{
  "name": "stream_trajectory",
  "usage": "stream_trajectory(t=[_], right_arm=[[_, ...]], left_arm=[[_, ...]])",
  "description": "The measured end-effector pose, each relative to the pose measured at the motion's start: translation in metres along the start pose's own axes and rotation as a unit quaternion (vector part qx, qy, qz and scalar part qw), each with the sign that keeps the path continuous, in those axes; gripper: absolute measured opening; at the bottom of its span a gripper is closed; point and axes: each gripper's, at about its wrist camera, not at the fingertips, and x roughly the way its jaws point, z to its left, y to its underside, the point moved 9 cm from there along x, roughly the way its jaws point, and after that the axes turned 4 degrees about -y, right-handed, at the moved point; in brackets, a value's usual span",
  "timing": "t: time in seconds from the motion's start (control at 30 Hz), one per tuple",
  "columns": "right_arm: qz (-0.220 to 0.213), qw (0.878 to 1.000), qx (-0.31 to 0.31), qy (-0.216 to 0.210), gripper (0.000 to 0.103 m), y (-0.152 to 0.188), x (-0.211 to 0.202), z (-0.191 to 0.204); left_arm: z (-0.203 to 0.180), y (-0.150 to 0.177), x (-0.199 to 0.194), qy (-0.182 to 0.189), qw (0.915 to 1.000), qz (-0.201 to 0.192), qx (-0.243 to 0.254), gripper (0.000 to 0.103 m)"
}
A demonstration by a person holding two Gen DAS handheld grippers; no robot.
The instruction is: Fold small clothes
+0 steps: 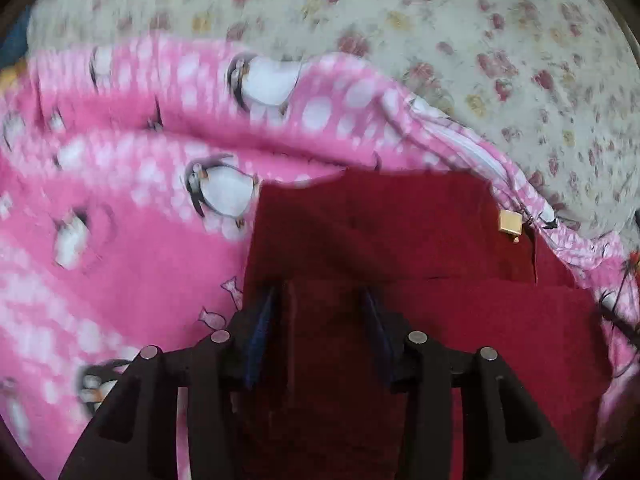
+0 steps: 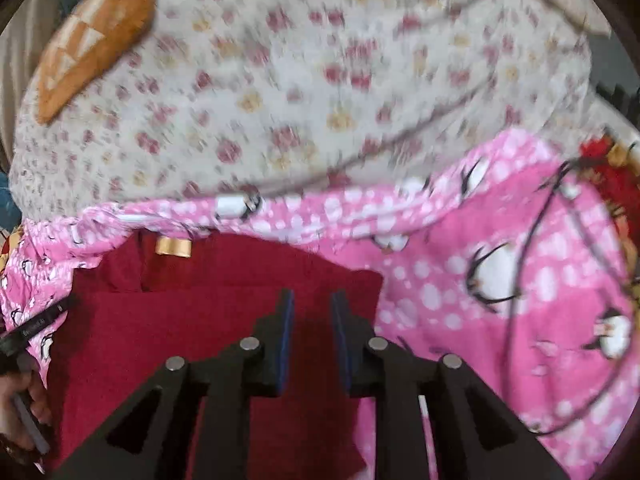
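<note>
A dark red garment (image 1: 400,232) with a gold tag (image 1: 510,224) lies on a pink penguin-print blanket (image 1: 120,220). In the left wrist view my left gripper (image 1: 322,300) is open, its fingers apart over the garment's near left part, with a raised fold of red cloth between them. In the right wrist view the same red garment (image 2: 192,320) and tag (image 2: 173,247) show; my right gripper (image 2: 312,304) is open over its right edge. Both views are motion-blurred.
The pink blanket (image 2: 500,300) lies on a cream floral bedsheet (image 1: 480,60), also seen in the right wrist view (image 2: 300,100). An orange checked cushion (image 2: 96,36) sits at the back left. A thin black cable (image 2: 536,260) loops over the blanket at right.
</note>
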Motion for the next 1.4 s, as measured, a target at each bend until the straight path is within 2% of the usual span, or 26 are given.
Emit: stream_trajectory(t=[0.1,0.3,0.37,0.5,0.6,0.67,0.7,0.73,0.9,1.4], right_arm=[[0.062,0.998,-0.013,0.012,0.019,0.024,0.043,-0.011],[0.043,0.999,-0.014,0.015,0.018,0.022,0.037,-0.009],[0.017,0.999,-0.015,0.024,0.018,0.014,0.017,-0.005],[-0.028,0.997,-0.066,-0.005,0.018,0.007,-0.033,0.041],[0.001,0.995,-0.103,0.005,0.020,0.028,-0.031,0.060],[0.064,0.992,-0.102,0.028,0.021,0.062,-0.002,0.050],[0.069,0.993,-0.095,0.024,0.021,0.072,0.009,0.045],[0.046,0.994,-0.094,0.023,0.021,0.070,0.007,0.043],[0.046,0.993,-0.099,0.042,0.022,0.067,0.012,0.048],[0.033,0.995,-0.091,0.029,0.023,0.067,0.007,0.046]], left_arm=[[0.000,0.000,-0.001,0.010,0.9999,-0.003,-0.002,0.037],[-0.001,0.002,-0.004,0.021,0.9997,-0.010,-0.005,0.042],[0.001,0.003,-0.005,0.031,0.9994,-0.010,-0.012,0.044],[0.003,0.009,-0.007,0.019,0.9997,-0.014,-0.004,0.045],[0.000,0.008,-0.006,0.001,0.9998,-0.017,0.009,0.045],[-0.002,0.008,-0.006,-0.005,0.9997,-0.020,0.015,0.045],[-0.002,0.009,-0.006,-0.009,0.9996,-0.020,0.018,0.045],[-0.004,0.009,-0.005,-0.012,0.9995,-0.020,0.020,0.046],[-0.014,0.007,-0.002,-0.028,0.9989,-0.021,0.032,0.046],[-0.017,0.007,-0.002,-0.028,0.9989,-0.020,0.032,0.046]])
